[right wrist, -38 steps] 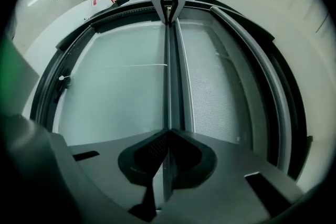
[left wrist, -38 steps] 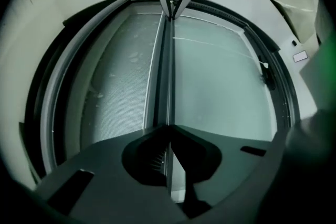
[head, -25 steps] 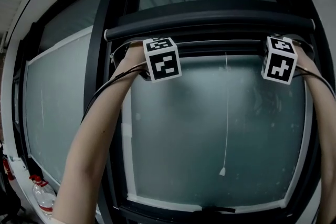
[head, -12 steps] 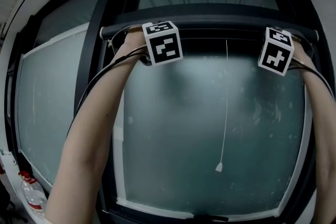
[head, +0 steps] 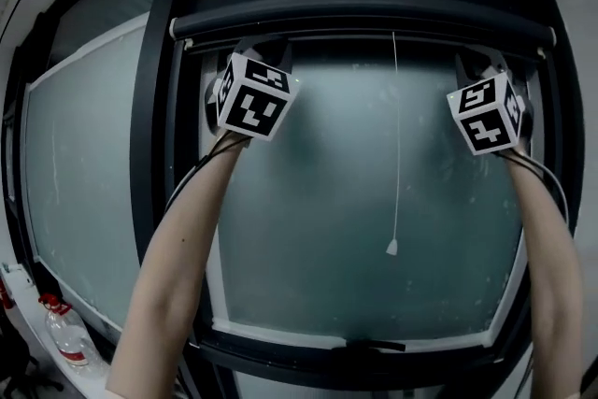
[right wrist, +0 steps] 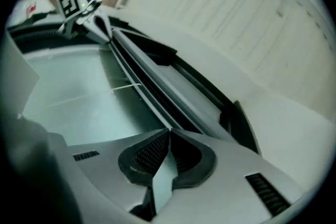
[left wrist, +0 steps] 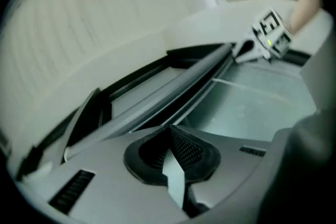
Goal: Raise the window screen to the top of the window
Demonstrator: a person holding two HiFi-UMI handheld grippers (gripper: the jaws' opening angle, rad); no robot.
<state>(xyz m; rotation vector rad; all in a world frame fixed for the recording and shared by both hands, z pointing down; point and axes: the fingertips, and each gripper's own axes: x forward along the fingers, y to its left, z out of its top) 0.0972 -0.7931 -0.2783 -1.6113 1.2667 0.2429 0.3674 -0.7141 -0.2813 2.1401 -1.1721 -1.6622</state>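
Note:
The screen's dark bar (head: 374,14) lies across the top of the window, above the frosted pane (head: 374,201). A thin pull cord (head: 395,145) hangs from it with a small weight at its end. My left gripper (head: 269,49) points up just under the bar's left part; its jaws have just been closing and stand shut with nothing between them (left wrist: 170,131). My right gripper (head: 472,63) points up under the bar's right end, also shut and empty (right wrist: 169,134). Each gripper view shows the bar (left wrist: 173,97) running off toward the other gripper (left wrist: 247,50).
Black frame posts (head: 154,126) flank the pane. A dark handle (head: 374,346) sits on the bottom rail. A plastic bottle with a red cap (head: 65,332) stands at the lower left on the sill. Pale ceiling shows above the frame in both gripper views.
Both grippers have come off the bar and now sit just below it, rolled so their marker cubes face differently. The bar stands higher in the head view.

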